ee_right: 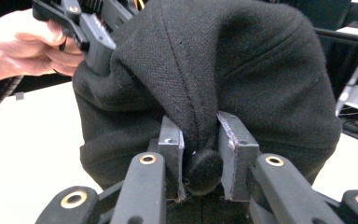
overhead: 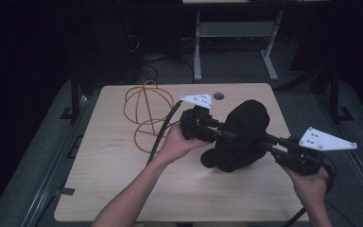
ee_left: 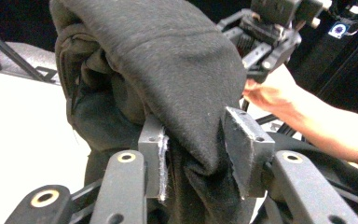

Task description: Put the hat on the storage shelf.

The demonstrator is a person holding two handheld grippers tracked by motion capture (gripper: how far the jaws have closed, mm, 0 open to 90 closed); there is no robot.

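A black cloth cap (overhead: 243, 127) hangs above the wooden table (overhead: 123, 179), stretched between both grippers. My left gripper (overhead: 227, 134) reaches into its left side. In the left gripper view, a fold of the cap (ee_left: 168, 60) lies between the left gripper's (ee_left: 193, 140) spread pads, which stand slack around it. My right gripper (overhead: 263, 140) comes in from the right. In the right gripper view, the right gripper (ee_right: 200, 140) is shut on the cap (ee_right: 242, 70) at its round top button (ee_right: 204, 170).
A coil of orange cable (overhead: 146, 111) lies on the table's far left part. The left gripper's black cable (overhead: 163, 130) trails across it. A round cable hole (overhead: 219, 96) sits near the far edge. A desk frame (overhead: 197, 52) stands beyond the table.
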